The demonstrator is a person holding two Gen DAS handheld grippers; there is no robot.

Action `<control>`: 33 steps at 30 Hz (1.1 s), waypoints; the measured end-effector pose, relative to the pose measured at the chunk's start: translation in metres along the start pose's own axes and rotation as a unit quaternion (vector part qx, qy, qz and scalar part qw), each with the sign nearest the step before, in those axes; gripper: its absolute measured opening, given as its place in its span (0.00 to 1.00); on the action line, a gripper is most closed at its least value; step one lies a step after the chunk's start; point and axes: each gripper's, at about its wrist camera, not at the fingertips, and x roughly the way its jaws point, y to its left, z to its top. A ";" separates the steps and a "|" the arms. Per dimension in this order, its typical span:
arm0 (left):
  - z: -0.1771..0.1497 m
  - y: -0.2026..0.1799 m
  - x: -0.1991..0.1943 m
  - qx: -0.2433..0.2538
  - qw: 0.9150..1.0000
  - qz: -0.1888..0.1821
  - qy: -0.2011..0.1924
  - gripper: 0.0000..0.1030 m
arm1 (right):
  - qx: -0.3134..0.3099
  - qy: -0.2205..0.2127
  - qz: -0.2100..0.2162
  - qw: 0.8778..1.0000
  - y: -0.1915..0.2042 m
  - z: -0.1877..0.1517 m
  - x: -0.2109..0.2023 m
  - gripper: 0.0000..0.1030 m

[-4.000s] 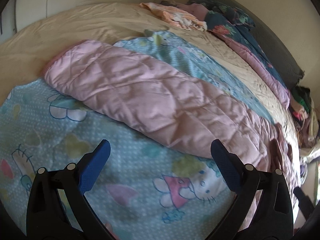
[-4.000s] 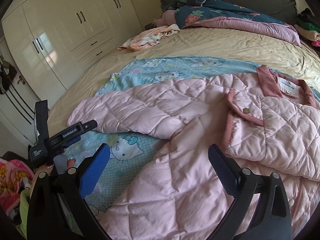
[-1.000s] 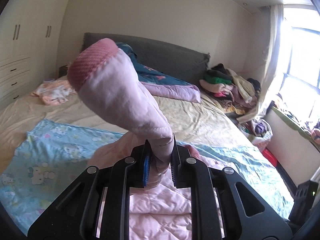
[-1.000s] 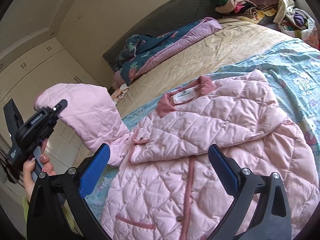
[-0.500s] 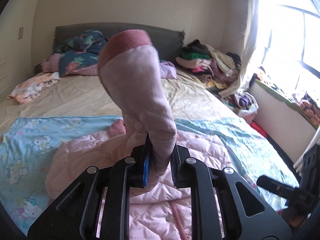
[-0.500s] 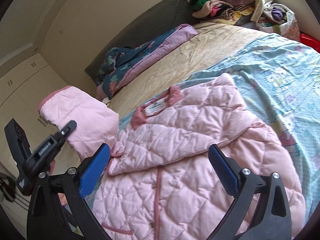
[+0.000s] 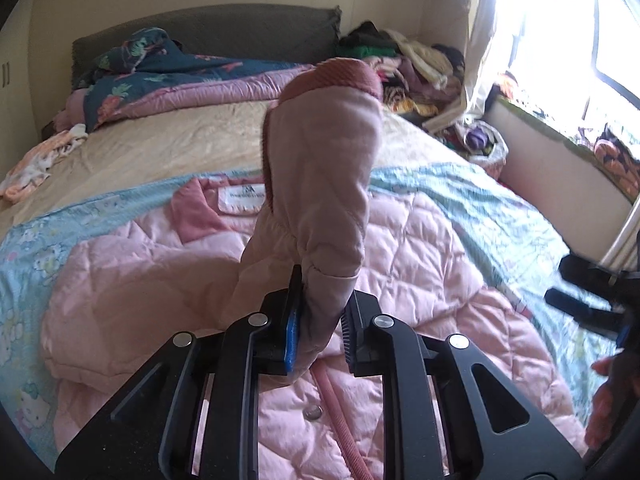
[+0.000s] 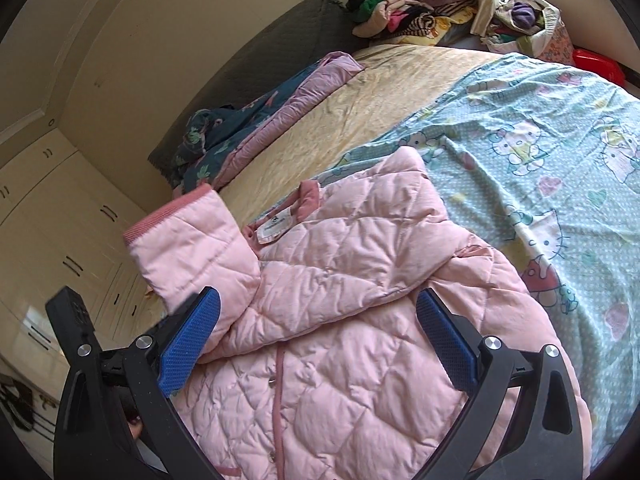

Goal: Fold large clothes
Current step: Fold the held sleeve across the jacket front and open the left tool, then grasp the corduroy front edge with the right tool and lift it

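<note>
Left wrist view: our left gripper [image 7: 318, 334], clamped on the pink sleeve [image 7: 320, 184], has swung it from beside the jacket [image 8: 360, 320] over its front on the bed, nearly folded in. Our right gripper [image 8: 318, 344] hovers wide, empty.

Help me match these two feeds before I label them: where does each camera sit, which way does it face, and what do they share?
Left wrist: sits on the left gripper, facing along the bed toward the grey headboard and window; its gripper is shut on the pink sleeve; the person's other hand shows at right.
Right wrist: sits on the right gripper, open, facing down across the pink jacket toward the headboard and wardrobe; a fingertip shows low left.
Shared: jacket, raised sleeve, cartoon-print blue sheet, clothes pile.
</note>
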 end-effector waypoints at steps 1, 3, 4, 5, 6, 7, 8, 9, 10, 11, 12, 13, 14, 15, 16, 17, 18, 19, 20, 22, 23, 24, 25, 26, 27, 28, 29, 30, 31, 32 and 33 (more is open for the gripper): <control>-0.001 -0.002 0.002 0.004 1.000 0.000 0.003 0.10 | 0.001 -0.001 -0.001 1.000 -0.001 0.000 0.000 0.95; -0.006 -0.007 0.007 0.015 1.000 -0.001 0.011 0.11 | 0.004 -0.002 -0.002 1.000 -0.005 0.000 0.000 0.95; -0.009 -0.010 0.009 0.020 1.000 0.000 0.015 0.12 | 0.006 -0.002 -0.003 1.000 -0.007 0.000 0.000 0.95; -0.011 -0.013 0.013 0.029 0.999 -0.001 0.022 0.13 | 0.008 -0.001 -0.004 1.000 -0.009 0.000 0.001 0.95; -0.014 -0.016 0.016 0.037 0.999 -0.002 0.032 0.14 | 0.010 -0.001 -0.006 1.000 -0.010 0.000 0.002 0.95; -0.016 -0.019 0.019 0.044 0.998 -0.005 0.040 0.18 | 0.011 0.000 -0.007 1.000 -0.011 0.000 0.002 0.95; -0.018 -0.022 0.021 0.049 0.998 -0.007 0.045 0.20 | 0.013 0.000 -0.007 1.000 -0.013 0.001 0.002 0.95; -0.021 -0.024 0.024 0.054 0.997 -0.009 0.051 0.22 | 0.015 0.000 -0.007 1.000 -0.014 0.001 0.002 0.95; -0.024 -0.027 0.026 0.060 0.997 -0.007 0.055 0.23 | 0.017 -0.001 -0.007 1.000 -0.015 0.001 0.002 0.95; -0.026 -0.029 0.029 0.068 0.996 -0.004 0.061 0.24 | 0.020 0.000 -0.007 1.000 -0.017 0.001 0.002 0.95; -0.029 -0.031 0.030 0.073 0.995 -0.006 0.065 0.37 | 0.022 0.001 -0.006 1.000 -0.018 0.001 0.002 0.95; -0.032 -0.031 0.032 0.072 0.994 -0.019 0.076 0.61 | 0.024 0.001 -0.005 1.000 -0.019 0.001 0.003 0.95; -0.032 -0.032 0.033 0.073 0.993 -0.025 0.087 0.69 | 0.026 0.003 -0.006 1.000 -0.021 0.001 0.003 0.95; -0.036 -0.034 0.034 0.082 0.991 -0.025 0.100 0.72 | 0.027 0.006 -0.006 1.000 -0.022 0.001 0.005 0.95; -0.039 -0.037 0.034 0.091 0.990 -0.020 0.102 0.72 | 0.029 0.008 -0.007 1.000 -0.023 0.001 0.006 0.95; -0.043 -0.038 0.033 0.103 0.989 -0.014 0.104 0.72 | 0.030 0.010 -0.009 0.999 -0.023 0.000 0.007 0.95; -0.047 -0.038 0.031 0.105 0.988 -0.017 0.108 0.74 | 0.030 0.016 -0.009 0.999 -0.023 -0.001 0.009 0.95; -0.049 -0.036 0.030 0.102 0.988 -0.020 0.112 0.79 | 0.030 0.020 -0.010 0.999 -0.023 -0.002 0.012 0.95; -0.051 -0.031 0.028 0.091 0.988 -0.026 0.118 0.82 | 0.031 0.028 -0.013 0.999 -0.023 -0.003 0.016 0.95; -0.051 -0.021 0.022 0.074 0.989 -0.032 0.121 0.87 | 0.032 0.038 -0.011 0.999 -0.022 -0.007 0.022 0.95; -0.050 -0.015 0.017 0.065 0.990 -0.030 0.119 0.88 | 0.032 0.045 -0.010 0.998 -0.021 -0.009 0.026 0.95; -0.048 -0.010 0.013 0.059 0.991 -0.028 0.116 0.89 | 0.029 0.051 -0.011 0.998 -0.018 -0.012 0.031 0.95; -0.047 -0.004 0.009 0.050 0.992 -0.023 0.114 0.91 | 0.027 0.055 -0.012 0.998 -0.016 -0.014 0.034 0.95; -0.046 0.004 0.004 0.040 0.993 -0.017 0.111 0.91 | 0.023 0.062 -0.013 0.998 -0.013 -0.016 0.039 0.95; -0.044 0.011 -0.001 0.031 0.994 -0.011 0.109 0.91 | 0.022 0.066 -0.012 0.998 -0.011 -0.019 0.043 0.95; -0.042 0.018 -0.005 0.023 0.994 -0.006 0.106 0.91 | 0.020 0.071 -0.011 0.997 -0.008 -0.021 0.047 0.95; -0.041 0.028 -0.010 0.012 0.995 0.002 0.101 0.91 | 0.018 0.078 -0.010 0.997 -0.005 -0.023 0.053 0.95; -0.039 0.038 -0.015 0.003 0.995 0.012 0.097 0.91 | 0.016 0.083 -0.008 0.996 -0.002 -0.025 0.056 0.95; -0.038 0.047 -0.020 -0.006 0.995 0.021 0.092 0.91 | 0.016 0.088 -0.006 0.996 0.000 -0.027 0.060 0.95; -0.036 0.055 -0.024 -0.014 0.996 0.027 0.089 0.91 | 0.016 0.093 -0.003 0.996 0.002 -0.029 0.065 0.95; -0.036 0.063 -0.028 -0.023 0.995 0.035 0.086 0.91 | 0.016 0.098 -0.003 0.995 0.004 -0.032 0.072 0.95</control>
